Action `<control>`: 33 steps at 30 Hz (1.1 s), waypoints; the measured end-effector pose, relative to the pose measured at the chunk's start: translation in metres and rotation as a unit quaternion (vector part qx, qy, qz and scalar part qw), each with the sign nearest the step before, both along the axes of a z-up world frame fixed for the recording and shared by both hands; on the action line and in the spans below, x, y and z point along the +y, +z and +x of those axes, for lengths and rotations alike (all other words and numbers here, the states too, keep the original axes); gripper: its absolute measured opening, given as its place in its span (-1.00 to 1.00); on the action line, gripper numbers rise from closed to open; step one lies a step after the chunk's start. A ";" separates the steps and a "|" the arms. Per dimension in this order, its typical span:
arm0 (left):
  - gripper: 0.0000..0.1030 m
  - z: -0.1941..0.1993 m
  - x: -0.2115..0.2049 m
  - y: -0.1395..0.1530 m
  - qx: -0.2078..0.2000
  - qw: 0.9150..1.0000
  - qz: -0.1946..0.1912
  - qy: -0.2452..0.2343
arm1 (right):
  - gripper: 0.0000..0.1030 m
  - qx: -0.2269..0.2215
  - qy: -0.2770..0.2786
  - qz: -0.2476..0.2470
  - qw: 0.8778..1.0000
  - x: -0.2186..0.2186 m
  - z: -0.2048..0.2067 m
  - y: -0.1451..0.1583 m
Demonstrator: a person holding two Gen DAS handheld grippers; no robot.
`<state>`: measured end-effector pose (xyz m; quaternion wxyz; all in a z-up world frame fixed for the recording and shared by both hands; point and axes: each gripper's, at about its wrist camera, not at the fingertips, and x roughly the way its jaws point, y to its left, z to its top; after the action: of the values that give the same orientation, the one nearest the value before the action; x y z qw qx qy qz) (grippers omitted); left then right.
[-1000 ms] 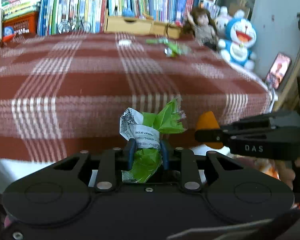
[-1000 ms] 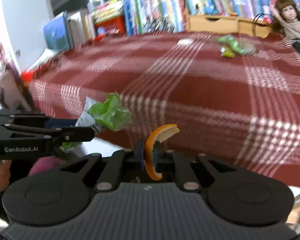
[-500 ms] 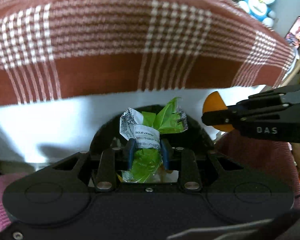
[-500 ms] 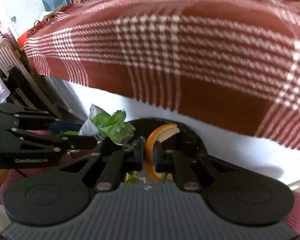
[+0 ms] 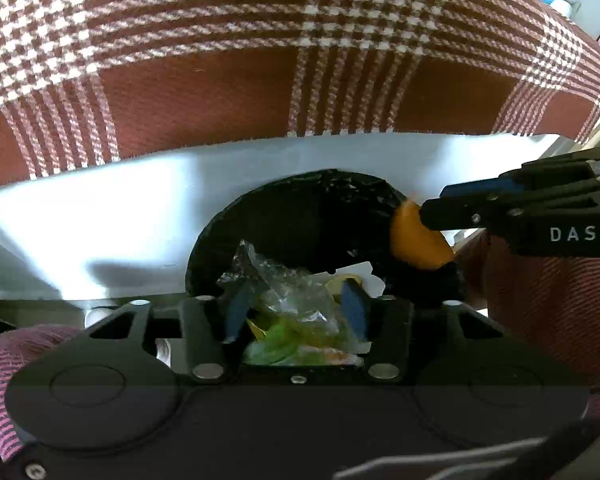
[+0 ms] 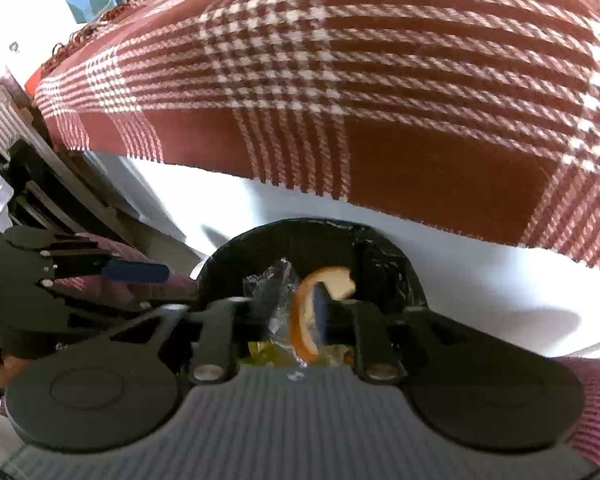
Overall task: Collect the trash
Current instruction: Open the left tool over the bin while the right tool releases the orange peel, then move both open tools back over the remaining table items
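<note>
A bin lined with a black bag (image 5: 300,208) (image 6: 388,264) sits below the table edge, under both grippers. My left gripper (image 5: 296,304) (image 6: 140,262) is open over it. The green wrapper (image 5: 276,340) lies in the bin among clear plastic (image 5: 260,268) and other scraps. My right gripper (image 6: 288,312) (image 5: 432,202) hangs over the bin's right side with its jaws parted. The orange peel (image 6: 300,320) (image 5: 416,240) still rests against its right pad (image 6: 320,312).
A red and white plaid cloth (image 5: 220,80) (image 6: 380,100) hangs over the table edge just beyond the bin, with a white surface (image 5: 80,216) below it. Pink striped fabric (image 5: 540,300) flanks the bin. A dark rack (image 6: 40,184) stands at far left.
Both grippers dropped from table height to just over the bin. The left one opened and the green wrapper fell in. The right one's jaws have parted around the peel.
</note>
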<state>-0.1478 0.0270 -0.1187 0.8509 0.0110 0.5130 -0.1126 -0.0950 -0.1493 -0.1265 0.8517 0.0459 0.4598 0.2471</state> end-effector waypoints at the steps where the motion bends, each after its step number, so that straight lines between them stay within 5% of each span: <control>1: 0.14 0.000 -0.002 0.002 -0.001 1.000 0.004 -0.002 | 0.07 -0.001 -0.002 0.003 1.000 -0.002 0.000 0.001; 7: 0.47 0.001 -0.008 0.024 -0.027 0.999 0.012 -0.014 | 0.11 -0.019 -0.006 0.010 1.000 -0.012 -0.002 0.015; 18: 0.66 0.015 -0.007 0.116 -0.139 0.990 -0.012 -0.020 | 0.23 -0.125 -0.017 0.024 0.992 -0.030 -0.001 0.087; 24: 0.67 0.050 -0.006 0.151 -0.186 0.983 -0.012 0.004 | 0.24 -0.176 -0.058 0.018 0.983 -0.047 0.018 0.122; 33: 0.70 0.136 -0.001 0.167 -0.213 0.975 -0.029 0.055 | 0.28 -0.194 -0.132 0.002 0.972 -0.074 0.076 0.143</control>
<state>-0.0117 0.0258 0.0486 0.9453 -0.0183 0.3166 -0.0761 -0.0187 -0.2238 0.0160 0.9497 0.0592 0.2750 0.1377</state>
